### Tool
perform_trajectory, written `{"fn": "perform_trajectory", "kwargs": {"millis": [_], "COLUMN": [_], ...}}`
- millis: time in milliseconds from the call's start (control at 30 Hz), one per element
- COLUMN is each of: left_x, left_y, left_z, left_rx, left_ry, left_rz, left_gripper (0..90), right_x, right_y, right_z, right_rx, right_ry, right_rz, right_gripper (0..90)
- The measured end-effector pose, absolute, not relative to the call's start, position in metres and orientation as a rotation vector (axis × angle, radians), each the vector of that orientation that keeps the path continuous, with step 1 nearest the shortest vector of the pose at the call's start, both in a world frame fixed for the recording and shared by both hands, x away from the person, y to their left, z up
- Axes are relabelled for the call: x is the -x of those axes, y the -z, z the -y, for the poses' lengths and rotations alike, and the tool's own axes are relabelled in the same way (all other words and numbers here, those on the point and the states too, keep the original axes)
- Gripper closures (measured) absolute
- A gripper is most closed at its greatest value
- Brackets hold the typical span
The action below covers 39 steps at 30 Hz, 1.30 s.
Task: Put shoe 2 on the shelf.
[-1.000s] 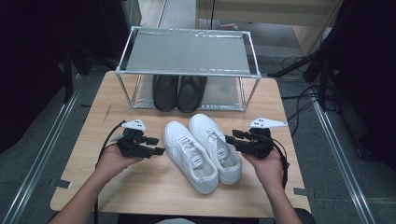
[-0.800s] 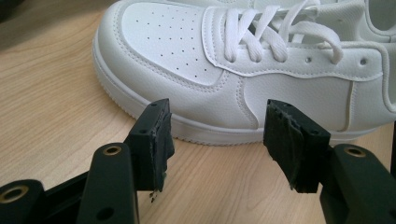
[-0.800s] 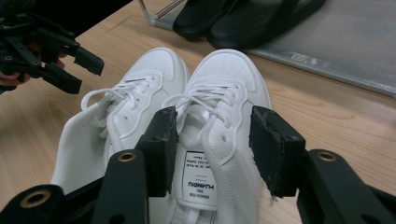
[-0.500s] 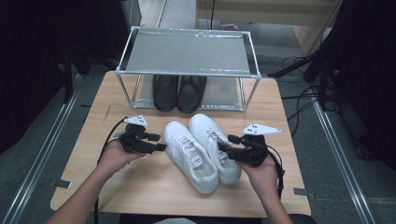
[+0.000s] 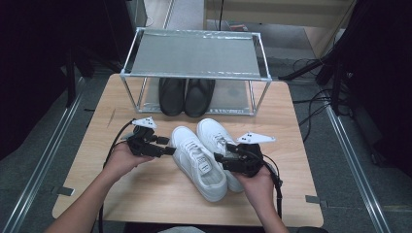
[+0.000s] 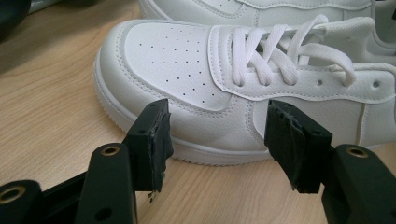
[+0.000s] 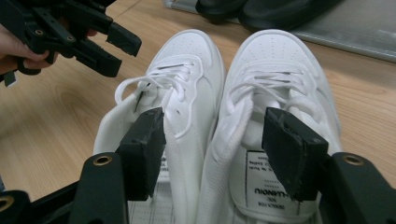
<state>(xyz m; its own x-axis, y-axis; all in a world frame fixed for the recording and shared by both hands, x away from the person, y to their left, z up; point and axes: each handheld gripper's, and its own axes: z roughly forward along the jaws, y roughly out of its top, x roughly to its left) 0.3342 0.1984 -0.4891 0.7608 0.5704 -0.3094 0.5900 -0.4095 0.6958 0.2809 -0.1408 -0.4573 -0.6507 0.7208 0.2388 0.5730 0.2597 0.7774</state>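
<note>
Right tongs, just opened wide, maybe straddle both white sneakers' heels; left tongs wait apart, empty. Next: squeeze.

I work at a light wooden table with a metal-framed rack at its far edge. Grey floor lies on both sides, with metal rails and cables. Beyond is dark; pale furniture, perhaps a cabinet, stands behind.
</note>
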Motion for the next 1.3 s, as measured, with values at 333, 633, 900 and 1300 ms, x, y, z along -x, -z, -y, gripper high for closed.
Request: {"fn": "perform_trajectory", "kwargs": {"millis": [333,633,900,1300], "left_x": [-0.335,-0.335,-0.335,-0.335], "left_y": [0.489,0.489,0.49,0.491], "left_z": [-0.201,-0.199,-0.198,-0.198], "left_rx": [-2.103,-2.115,-2.116,-2.122], "left_ry": [0.023,0.02,0.028,0.022], "left_rz": [-0.869,-0.867,-0.864,-0.862], "left_gripper": [41.2,41.2,41.1,41.2], "right_x": [-0.281,-0.283,-0.281,-0.278], "right_y": [0.464,0.47,0.473,0.474], "right_z": [0.121,0.118,0.112,0.107], "right_rx": [-1.199,-1.233,-1.187,-1.142], "right_ry": [-1.252,-1.237,-1.167,-1.105], "right_rz": [-2.351,-2.385,-2.392,-2.384], "right_gripper": [37.8,39.0,41.3,55.2]}}
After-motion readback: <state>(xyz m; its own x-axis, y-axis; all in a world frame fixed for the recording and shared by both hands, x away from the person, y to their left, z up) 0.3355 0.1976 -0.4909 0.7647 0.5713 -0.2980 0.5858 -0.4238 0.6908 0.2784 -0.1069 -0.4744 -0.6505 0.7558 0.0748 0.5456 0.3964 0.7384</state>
